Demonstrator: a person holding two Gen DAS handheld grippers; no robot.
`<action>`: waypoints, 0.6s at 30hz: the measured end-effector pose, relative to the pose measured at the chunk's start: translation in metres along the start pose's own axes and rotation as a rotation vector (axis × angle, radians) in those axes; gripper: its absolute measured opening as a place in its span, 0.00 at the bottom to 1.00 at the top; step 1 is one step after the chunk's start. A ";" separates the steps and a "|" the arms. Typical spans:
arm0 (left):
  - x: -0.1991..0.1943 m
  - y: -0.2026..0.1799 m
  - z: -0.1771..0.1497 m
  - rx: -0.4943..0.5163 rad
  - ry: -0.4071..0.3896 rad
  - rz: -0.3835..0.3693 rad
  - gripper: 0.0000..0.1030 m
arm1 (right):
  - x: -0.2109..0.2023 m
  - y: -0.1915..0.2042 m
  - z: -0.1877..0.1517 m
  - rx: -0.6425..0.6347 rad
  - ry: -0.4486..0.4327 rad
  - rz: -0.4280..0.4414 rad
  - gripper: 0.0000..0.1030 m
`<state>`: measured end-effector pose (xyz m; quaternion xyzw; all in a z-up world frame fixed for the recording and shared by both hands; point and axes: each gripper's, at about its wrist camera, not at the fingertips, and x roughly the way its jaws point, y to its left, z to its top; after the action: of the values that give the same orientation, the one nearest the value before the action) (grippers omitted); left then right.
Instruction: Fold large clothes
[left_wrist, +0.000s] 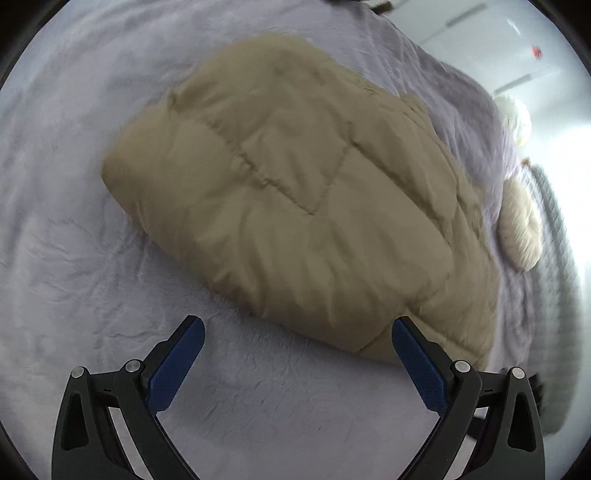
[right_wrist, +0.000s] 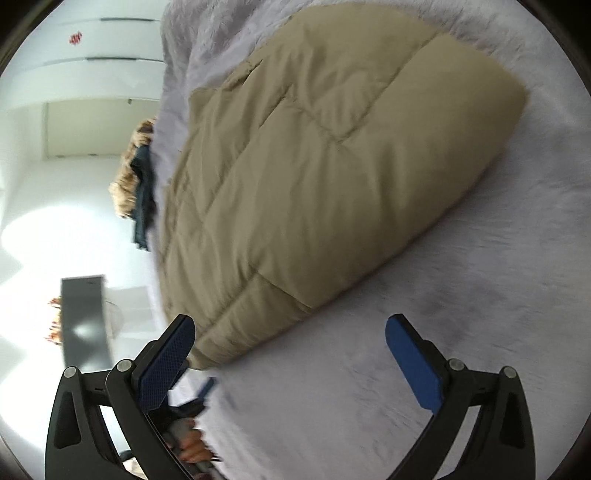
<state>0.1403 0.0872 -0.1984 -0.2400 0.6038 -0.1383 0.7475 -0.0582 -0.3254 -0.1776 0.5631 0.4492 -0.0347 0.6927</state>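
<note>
A tan quilted puffer coat (left_wrist: 295, 192) lies folded into a thick bundle on a pale lilac fleece bedcover (left_wrist: 92, 258). My left gripper (left_wrist: 297, 334) hovers just short of the coat's near edge, jaws wide apart with nothing between the blue pads (left_wrist: 173, 369). In the right wrist view the same coat (right_wrist: 314, 177) fills the upper middle, one corner reaching toward my right gripper (right_wrist: 290, 332). That gripper is open too, its left pad (right_wrist: 166, 365) close beside the coat's corner and not pressing on it.
A cream fluffy item (left_wrist: 521, 229) lies by the bed's right edge. A fur-trimmed dark garment (right_wrist: 138, 177) hangs over the bed's left side. A hand (right_wrist: 192, 443) shows below the right gripper. White cabinets (right_wrist: 92, 55) and a grey panel (right_wrist: 85, 321) stand beyond.
</note>
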 end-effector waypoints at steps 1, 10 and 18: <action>0.005 0.004 0.001 -0.027 0.000 -0.031 0.99 | 0.005 -0.002 0.001 0.012 0.004 0.020 0.99; 0.037 -0.014 0.014 -0.055 -0.017 -0.163 0.99 | 0.036 -0.011 0.014 0.099 -0.016 0.184 0.99; 0.062 -0.012 0.041 -0.185 -0.074 -0.237 0.99 | 0.068 -0.012 0.023 0.151 0.007 0.297 0.99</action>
<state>0.1954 0.0542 -0.2371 -0.3824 0.5536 -0.1604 0.7222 -0.0105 -0.3176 -0.2320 0.6738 0.3597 0.0363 0.6444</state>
